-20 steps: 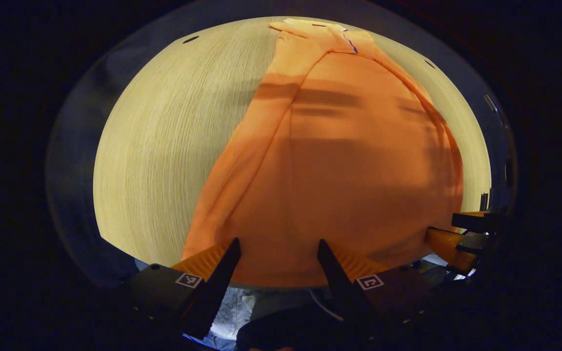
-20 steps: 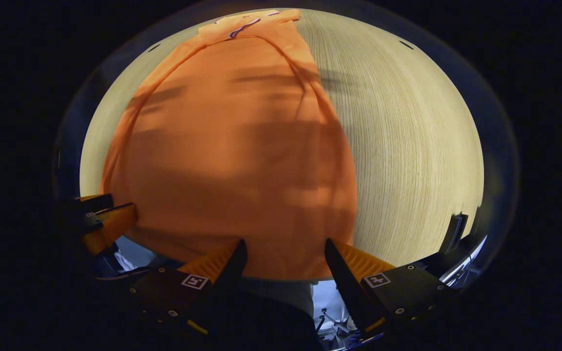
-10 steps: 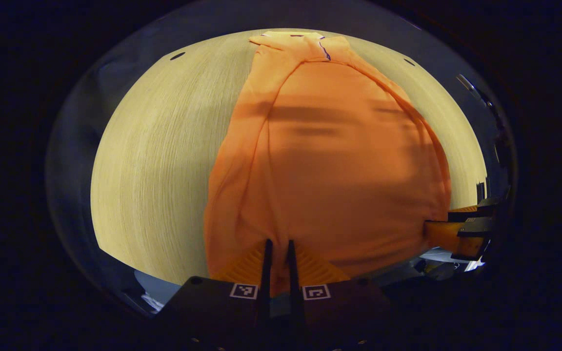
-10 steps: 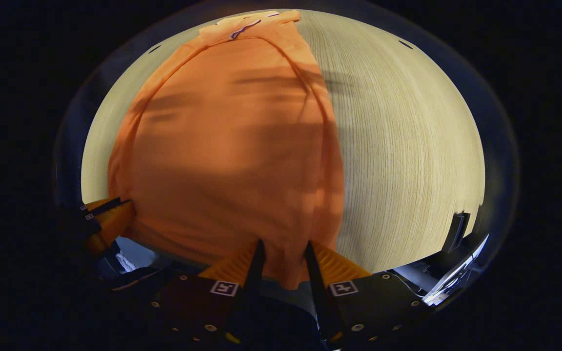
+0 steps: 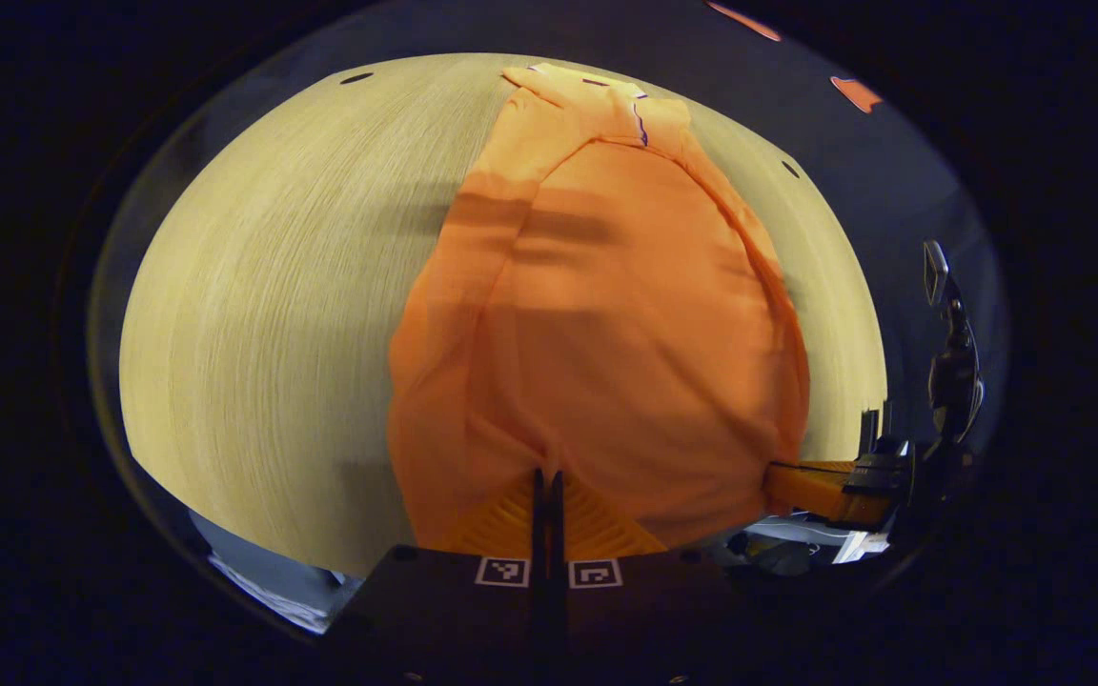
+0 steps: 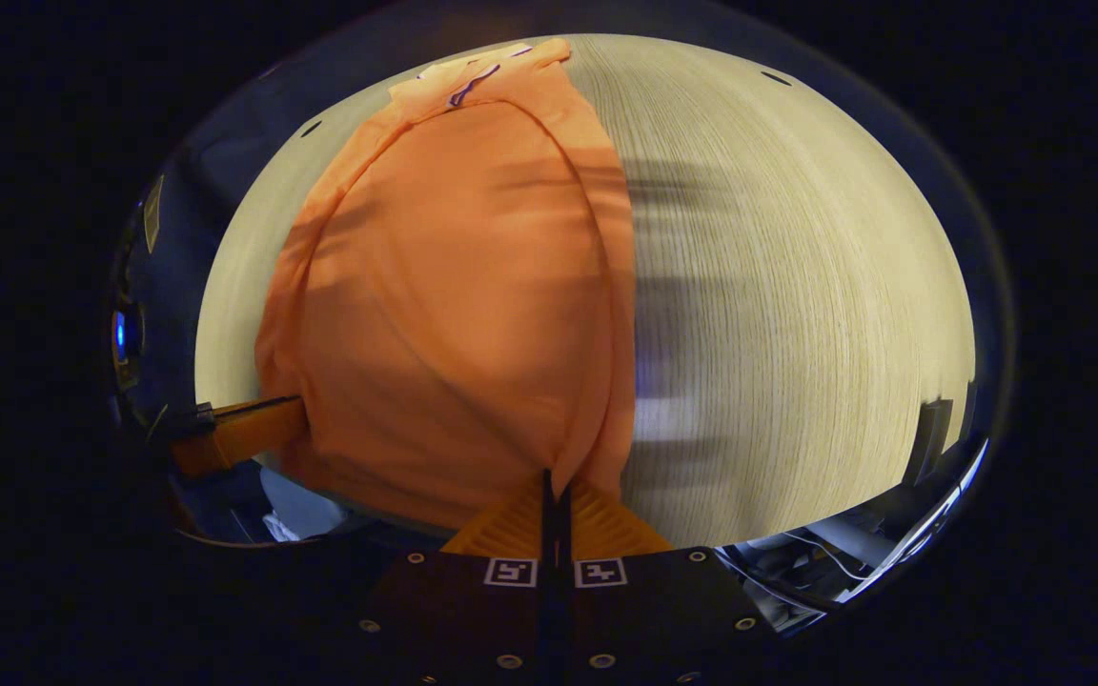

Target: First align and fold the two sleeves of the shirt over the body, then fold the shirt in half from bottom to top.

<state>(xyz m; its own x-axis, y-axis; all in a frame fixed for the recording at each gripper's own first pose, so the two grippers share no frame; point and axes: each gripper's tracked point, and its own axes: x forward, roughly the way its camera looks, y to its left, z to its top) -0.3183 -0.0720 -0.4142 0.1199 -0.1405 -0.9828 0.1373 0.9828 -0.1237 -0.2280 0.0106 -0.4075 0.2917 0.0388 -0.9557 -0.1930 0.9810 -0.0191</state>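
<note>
In the left gripper view, the orange shirt [image 5: 606,324] lay down the middle of the frame on the pale wooden tabletop [image 5: 263,314], its hem pinched by the clenched left hand-held gripper [image 5: 548,481] at bottom centre. In the right gripper view, the right hand-held gripper [image 6: 555,486] was likewise clamped on the hem at bottom centre, collar [image 6: 473,81] at the top.

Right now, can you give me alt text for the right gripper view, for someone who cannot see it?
The right gripper is shut on the bottom hem of an orange shirt that lies on a pale wooden table, its sleeves already folded over the body and its collar at the far end. At the left, the left gripper meets the hem's other corner.
</note>
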